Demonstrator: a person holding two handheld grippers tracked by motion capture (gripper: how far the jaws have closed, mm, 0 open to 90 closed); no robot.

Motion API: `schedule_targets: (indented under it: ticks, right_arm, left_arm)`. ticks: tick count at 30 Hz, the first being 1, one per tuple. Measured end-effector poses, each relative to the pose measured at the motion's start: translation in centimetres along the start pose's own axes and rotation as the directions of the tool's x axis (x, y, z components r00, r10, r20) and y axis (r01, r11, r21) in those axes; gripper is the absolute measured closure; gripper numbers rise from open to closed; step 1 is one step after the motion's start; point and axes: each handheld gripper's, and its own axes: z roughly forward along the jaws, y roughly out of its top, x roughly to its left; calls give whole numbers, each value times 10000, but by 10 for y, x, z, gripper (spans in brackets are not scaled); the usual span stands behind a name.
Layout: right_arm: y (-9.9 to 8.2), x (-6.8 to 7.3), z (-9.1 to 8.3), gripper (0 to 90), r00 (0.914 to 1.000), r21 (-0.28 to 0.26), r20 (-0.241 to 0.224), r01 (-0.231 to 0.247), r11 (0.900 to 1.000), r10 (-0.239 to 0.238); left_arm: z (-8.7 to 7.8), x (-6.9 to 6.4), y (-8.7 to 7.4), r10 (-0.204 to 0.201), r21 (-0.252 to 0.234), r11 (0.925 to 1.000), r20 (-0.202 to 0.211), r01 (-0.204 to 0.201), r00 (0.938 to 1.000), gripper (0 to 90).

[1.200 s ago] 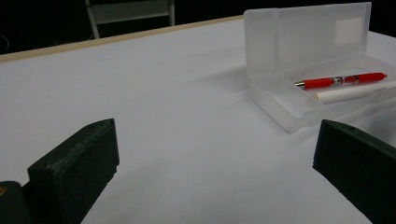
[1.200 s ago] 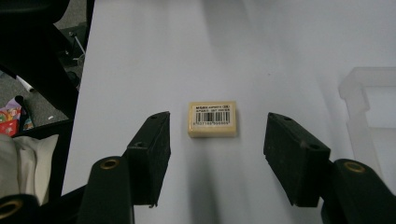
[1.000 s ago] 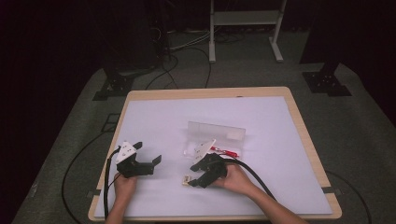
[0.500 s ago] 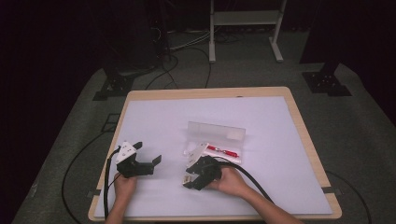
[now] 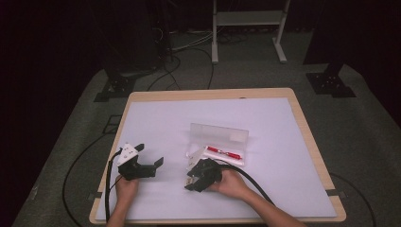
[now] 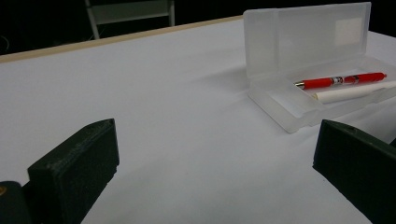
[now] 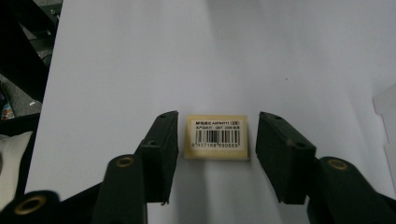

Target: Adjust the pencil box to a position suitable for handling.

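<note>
Rectangular, seemingly rubber eraser between gripper jaws

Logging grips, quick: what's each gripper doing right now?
Left gripper: open, nothing between the jaws.
Right gripper: open, jaws just been closing around the eraser, not yet touching it.

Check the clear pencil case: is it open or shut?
Open: the pencil case lid stands upright behind its tray, with a red pen lying inside.
</note>
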Motion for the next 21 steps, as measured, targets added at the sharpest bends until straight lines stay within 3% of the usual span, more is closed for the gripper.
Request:
schedule_targets:
  ticks: [8, 21]
  right_arm:
    - [1, 1, 3, 562, 9999, 52, 38, 97, 9999, -98]
    - [3, -2, -3, 578, 10000, 45, -13, 36, 10000, -36]
  left_arm:
    - [0, 0, 0, -3, -2, 10000, 2, 3, 10000, 0]
    - [0, 0, 0, -6, -6, 10000, 1, 6, 10000, 0]
